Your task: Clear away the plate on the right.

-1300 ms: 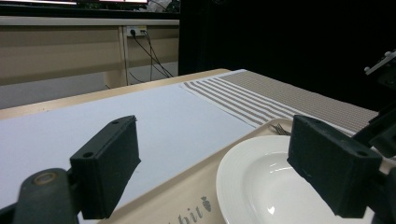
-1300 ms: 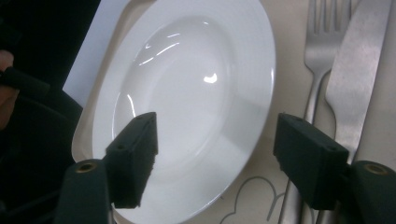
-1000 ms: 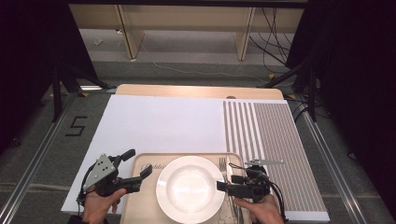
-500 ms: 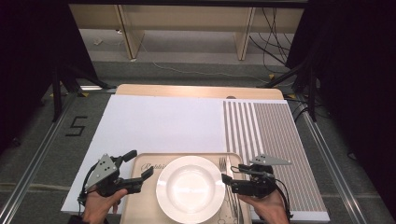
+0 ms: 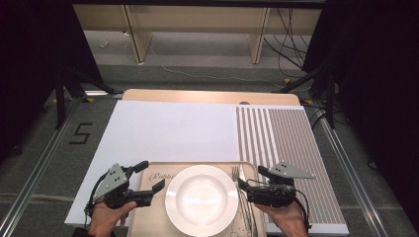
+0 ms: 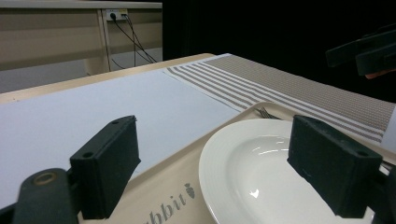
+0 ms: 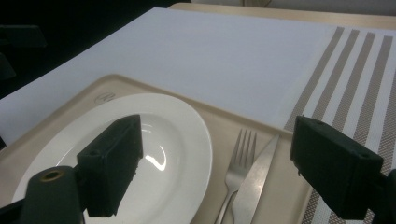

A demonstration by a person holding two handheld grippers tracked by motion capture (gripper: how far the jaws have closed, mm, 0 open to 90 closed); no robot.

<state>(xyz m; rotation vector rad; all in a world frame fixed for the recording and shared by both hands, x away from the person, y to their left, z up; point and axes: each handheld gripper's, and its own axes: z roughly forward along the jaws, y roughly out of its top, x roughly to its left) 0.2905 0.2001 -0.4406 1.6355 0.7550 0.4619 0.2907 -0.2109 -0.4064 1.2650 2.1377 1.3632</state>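
The right gripper (image 5: 253, 180) is hovering beside the tray (image 5: 148, 207), its fingers (image 7: 109, 172) spread wide after just opening, gripping nothing. The fork (image 7: 236, 163) and knife (image 7: 254, 179) are lying side by side on the tray directly between and ahead of those fingers, with the white plate (image 5: 201, 199) just beyond the left finger. The left gripper (image 5: 152, 175) is holding its fingers (image 6: 105, 172) spread and empty over the tray's other end, the plate's rim showing between them.
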